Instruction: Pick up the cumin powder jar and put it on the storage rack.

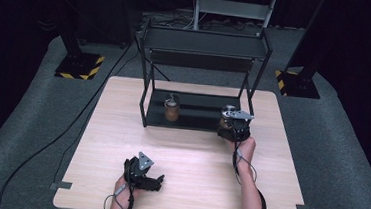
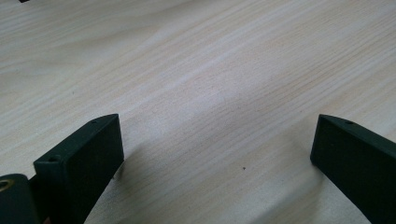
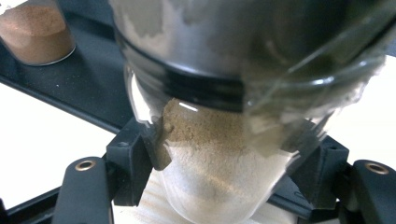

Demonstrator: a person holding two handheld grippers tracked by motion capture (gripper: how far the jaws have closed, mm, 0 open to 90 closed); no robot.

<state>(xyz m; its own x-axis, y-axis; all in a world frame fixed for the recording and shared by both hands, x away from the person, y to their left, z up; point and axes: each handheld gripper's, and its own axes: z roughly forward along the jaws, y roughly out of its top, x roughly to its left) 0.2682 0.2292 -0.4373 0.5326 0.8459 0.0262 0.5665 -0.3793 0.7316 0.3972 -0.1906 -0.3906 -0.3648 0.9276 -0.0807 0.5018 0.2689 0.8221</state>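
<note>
My right gripper point(image 1: 230, 125) is shut on a clear glass spice jar point(image 3: 219, 154) of pale tan powder with a metal cap; both black pads press its sides. It is held at the front right edge of the black shelf rack's lower shelf point(image 1: 197, 116). A second jar point(image 1: 172, 108) holding browner powder stands upright on that lower shelf, to the left, also seen as the brown jar point(image 3: 35, 35) in the right gripper view. My left gripper point(image 1: 159, 181) rests low over the bare wooden table point(image 2: 196, 74) near the front edge, jaws wide apart with nothing between them.
The black two-tier rack point(image 1: 206, 43) stands at the table's far middle, its thin legs framing the lower shelf. Cables trail from both grippers point(image 1: 241, 166) over the table. Black stands with yellow-striped bases point(image 1: 78, 66) sit on the grey floor behind.
</note>
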